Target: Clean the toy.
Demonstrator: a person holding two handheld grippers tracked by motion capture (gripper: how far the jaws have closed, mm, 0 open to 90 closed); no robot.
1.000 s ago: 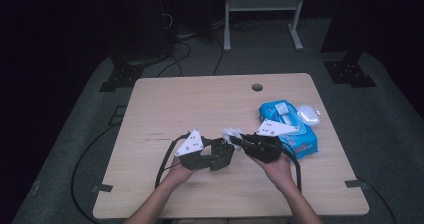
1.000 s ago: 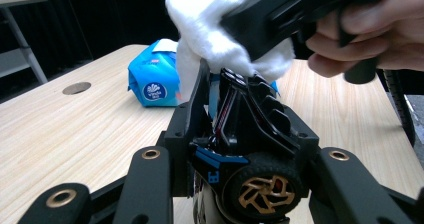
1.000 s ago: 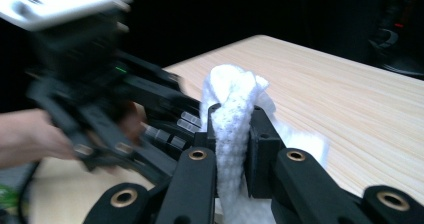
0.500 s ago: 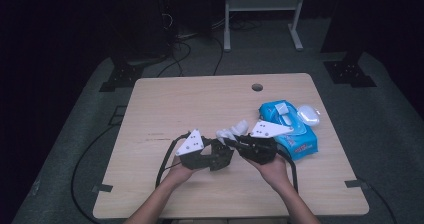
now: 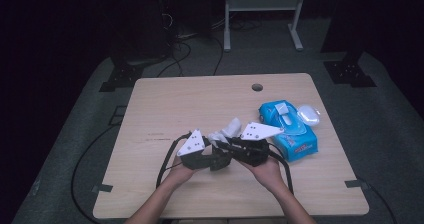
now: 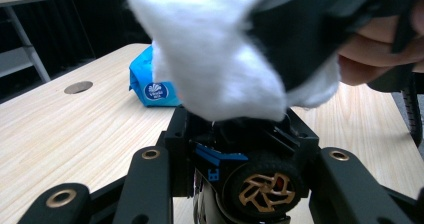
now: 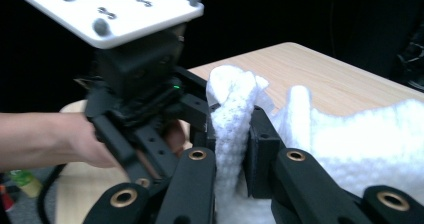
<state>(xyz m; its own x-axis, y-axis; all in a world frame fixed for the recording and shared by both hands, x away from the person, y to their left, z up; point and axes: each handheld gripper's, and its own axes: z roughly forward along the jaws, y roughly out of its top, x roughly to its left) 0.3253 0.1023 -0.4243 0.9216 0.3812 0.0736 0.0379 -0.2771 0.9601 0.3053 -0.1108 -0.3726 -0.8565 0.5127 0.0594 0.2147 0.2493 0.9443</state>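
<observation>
A: Biggest first, the table point(image 5: 165, 109). Pale wood-grain top, rounded corners, smooth, one round cable hole point(image 5: 257, 87) near the far edge.

B: Next down?

A: Blue wipes pack point(image 5: 289, 130), soft plastic, glossy, oblong, lying flat on the right part of the table. Its clear oval flip lid point(image 5: 308, 115) stands open at the far-right end; a white sheet shows at the opening on top. In the left gripper view the pack point(image 6: 152, 84) shows a round white logo on its end.

B: And the tongs?

A: Both black, hard plastic w/ brass-coloured rivets, each w/ a grey three-cornered plate on top. Left gripper point(image 5: 216, 160) and right gripper point(image 5: 220, 145) meet nose to nose at the near middle of the table, just beside the pack, one in each hand.

B: State of each?

A: Right gripper point(image 7: 234, 149): jaws together, clamped on a fold of the white wipe point(image 7: 231, 109). Wipe's dimpled, cloth-like, crumpled, sticking up between the pads and spilling off to the right in that view. Left gripper point(image 6: 240, 129): jaws closed down on a small black toy car point(image 6: 250, 164), boxy body, blue trim, rubber tyre w/ a gold spoked wheel point(image 6: 263, 190) facing the cam.

B: Where's the wipe vs the car?

A: Wipe point(image 6: 220, 59) sits bunched right on top of the car, touching it. From the high view the wipe point(image 5: 227, 130) pokes up white betw. the two plates, above the table, not on it.
</observation>
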